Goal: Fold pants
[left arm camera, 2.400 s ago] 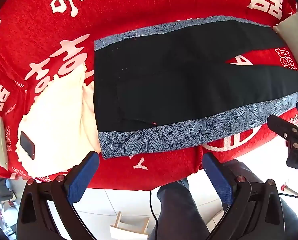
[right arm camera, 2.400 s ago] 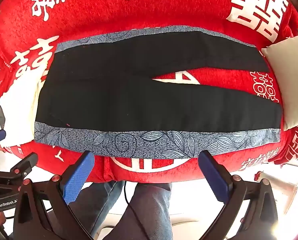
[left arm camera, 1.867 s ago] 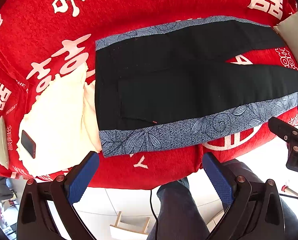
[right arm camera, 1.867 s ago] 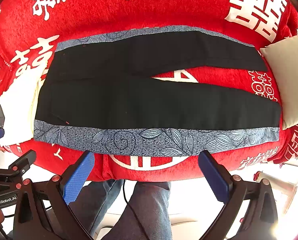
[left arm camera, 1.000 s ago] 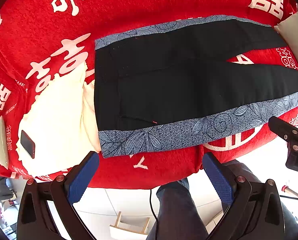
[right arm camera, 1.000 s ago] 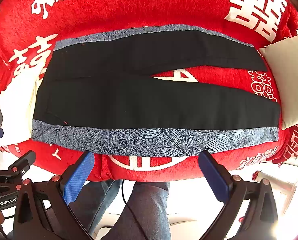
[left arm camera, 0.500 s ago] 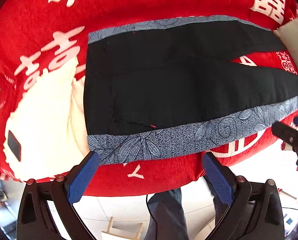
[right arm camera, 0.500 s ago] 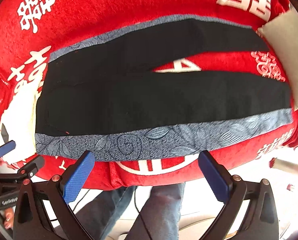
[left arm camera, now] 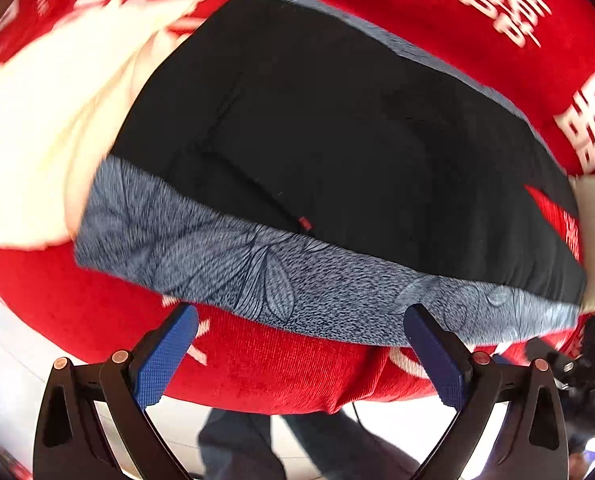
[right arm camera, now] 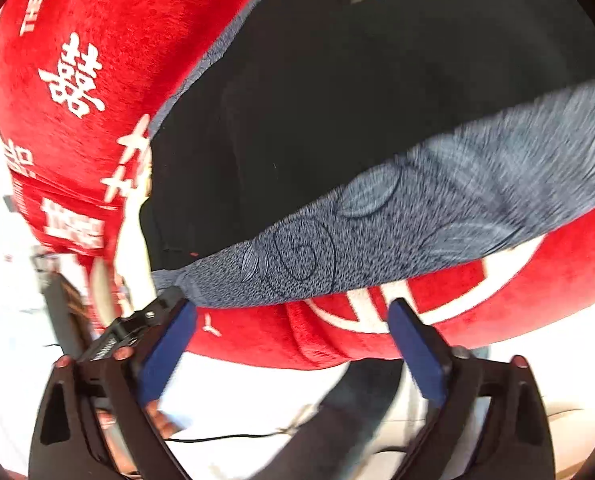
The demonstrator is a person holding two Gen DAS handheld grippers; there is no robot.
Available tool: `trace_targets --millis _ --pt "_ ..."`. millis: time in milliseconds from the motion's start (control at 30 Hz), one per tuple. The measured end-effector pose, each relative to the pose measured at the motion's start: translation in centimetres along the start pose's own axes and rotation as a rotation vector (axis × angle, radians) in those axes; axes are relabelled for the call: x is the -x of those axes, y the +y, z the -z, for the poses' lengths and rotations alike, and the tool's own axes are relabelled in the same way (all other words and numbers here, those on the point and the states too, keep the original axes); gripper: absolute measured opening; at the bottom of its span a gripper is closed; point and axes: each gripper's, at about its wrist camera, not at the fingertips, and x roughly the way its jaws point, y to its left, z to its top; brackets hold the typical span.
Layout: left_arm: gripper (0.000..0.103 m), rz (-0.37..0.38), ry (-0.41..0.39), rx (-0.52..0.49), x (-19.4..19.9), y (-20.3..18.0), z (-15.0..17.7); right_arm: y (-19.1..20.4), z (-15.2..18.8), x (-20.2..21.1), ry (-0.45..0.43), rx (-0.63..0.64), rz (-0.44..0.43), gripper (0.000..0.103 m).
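A cream-white folded cloth [left arm camera: 37, 128] lies at the far left on the red plush cover with white characters [left arm camera: 281, 364]. Beside it, black pants with grey-blue leaf-patterned side bands [left arm camera: 337, 140] lie spread flat across the cover, waist end toward the cloth, the near band running along the front edge. The left gripper [left arm camera: 301, 354], its blue-padded fingers [left arm camera: 165, 354] spread wide, hangs over the cover's front edge just below the near band, with only red fabric between its pads. In the right wrist view, the right gripper [right arm camera: 291, 344] also stands spread, its jaws having just been closing a little; nothing lies between them, and its tips sit just below the band. The person's dark trouser legs [left arm camera: 233, 448] stand on the pale floor [left arm camera: 9, 364] below.
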Motion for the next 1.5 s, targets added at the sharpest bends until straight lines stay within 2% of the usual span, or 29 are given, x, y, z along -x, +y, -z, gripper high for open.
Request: trace_targets --millis 33,133,400,500,567,600,633,667,700,767,800,833,867,933,1067,1200,1367,1500 --pt "0.103 0.005 -0.008 0.02 -0.2 0.5 0.2 -0.6 0.0 -0.4 0.011 -0.012 -0.034 0.084" --pt "0.103 0.043 -0.031 0.084 -0.5 2.0 0.8 -2.2 -0.1 -1.7 0.039 -0.046 -0.133 0.08" --pt "0.103 0.082 -0.014 0.097 -2.3 3.6 1.8 -4.4 -0.7 -4.4 0.058 -0.119 -0.333 0.078" --pt "0.103 0.077 -0.033 0.102 -2.4 3.2 1.5 -4.4 -1.1 -4.7 0.042 -0.146 -0.397 0.073" --pt "0.103 0.084 -0.037 0.112 -2.4 2.7 1.1 -4.2 -1.7 -4.8 0.024 -0.165 -0.419 0.062" --pt "0.103 0.094 -0.037 0.12 -2.4 2.5 1.0 -4.2 -2.1 -4.7 0.018 -0.175 -0.426 0.044" --pt "0.103 0.103 -0.036 0.127 -2.4 2.3 0.8 -4.1 -2.4 -4.7 0.019 -0.185 -0.427 0.019" --pt "0.103 0.113 -0.036 0.137 -2.4 2.2 0.6 -4.0 -2.8 -4.7 0.02 -0.2 -0.426 0.011" --pt "0.097 0.121 -0.038 0.145 -2.3 2.1 0.4 -3.7 -3.1 -4.6 0.017 -0.21 -0.446 0.009" --pt "0.074 0.122 -0.05 0.159 -2.2 1.8 0.1 -2.9 -3.3 -3.4 0.014 -0.185 -0.485 0.008" --pt "0.041 0.134 -0.063 0.165 -2.0 1.7 -0.3 -2.6 -3.2 -3.1 0.016 -0.169 -0.493 0.008" --pt "0.016 0.18 -0.06 0.175 -1.9 1.8 -0.6 -2.0 -3.2 -2.7 0.022 -0.155 -0.497 0.008" --pt "0.016 0.217 -0.052 0.224 -1.7 2.4 -1.0 -1.6 -3.2 -2.3 0.029 -0.14 -0.489 0.008" --pt "0.014 0.218 -0.079 0.236 -0.1 2.4 -1.6 -1.2 -3.4 -1.6 0.039 -0.117 -0.473 0.008" --pt "0.014 0.145 -0.135 0.103 4.0 -0.5 -2.8 1.1 -4.7 0.6 0.036 -0.036 -0.415 0.008" --pt "0.014 0.138 -0.161 0.03 6.9 -2.4 -5.6 5.2 -7.9 3.4 0.023 0.125 -0.338 0.008" --pt "0.015 0.14 -0.174 -0.022 6.8 -4.4 -12.3 9.4 -14.0 4.4 0.012 0.236 -0.276 0.008" --pt "0.015 0.108 -0.194 -0.044 4.1 -5.7 -17.7 11.4 -18.9 2.6 0.005 0.285 -0.226 0.008"
